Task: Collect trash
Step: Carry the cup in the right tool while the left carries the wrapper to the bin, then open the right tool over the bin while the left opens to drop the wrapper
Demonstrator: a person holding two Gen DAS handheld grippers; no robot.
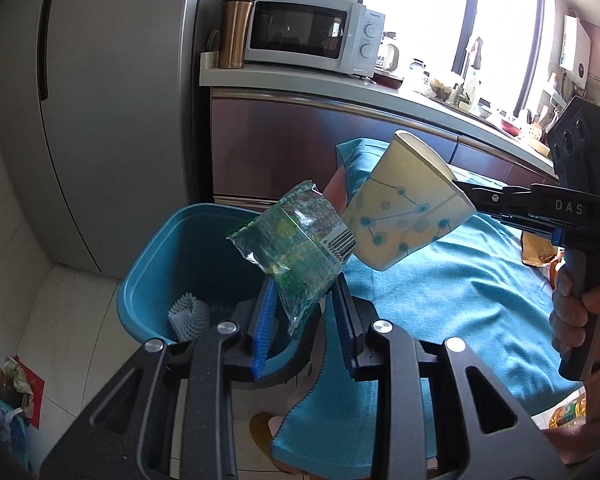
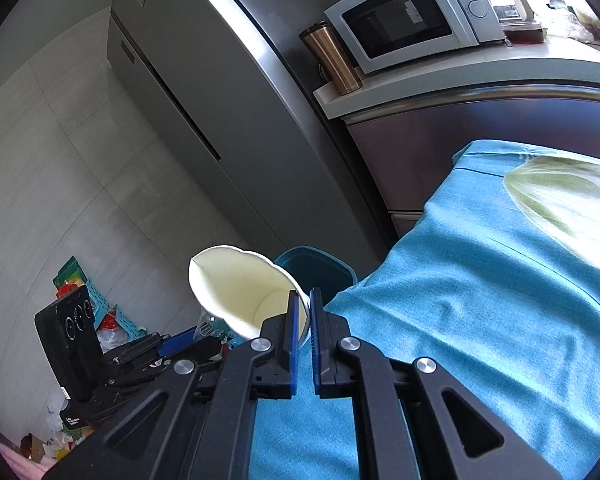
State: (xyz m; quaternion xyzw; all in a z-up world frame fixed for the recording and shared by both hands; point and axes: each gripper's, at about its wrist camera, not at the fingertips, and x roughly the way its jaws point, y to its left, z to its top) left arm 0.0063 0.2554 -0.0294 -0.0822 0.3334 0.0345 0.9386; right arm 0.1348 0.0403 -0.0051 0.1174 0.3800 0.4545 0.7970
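My left gripper (image 1: 306, 280) stands open around a clear green plastic wrapper (image 1: 296, 240) that hangs between its blue pads, above the teal trash bin (image 1: 160, 268). I cannot tell whether the pads touch the wrapper. My right gripper (image 2: 305, 295) is shut on the rim of a paper cup (image 2: 236, 288) with blue dots, held tilted beside the bin (image 2: 320, 268). The cup (image 1: 408, 204) shows in the left wrist view just right of the wrapper, with the right gripper (image 1: 466, 194) reaching in from the right. A white brush-like item (image 1: 188, 314) lies in the bin.
A teal cloth (image 1: 440, 288) covers the table to the right of the bin. A grey fridge (image 1: 112, 100) stands behind, next to a counter with a microwave (image 1: 312, 34) and a copper tumbler (image 1: 234, 32). Clutter lies on the floor at lower left (image 1: 8, 392).
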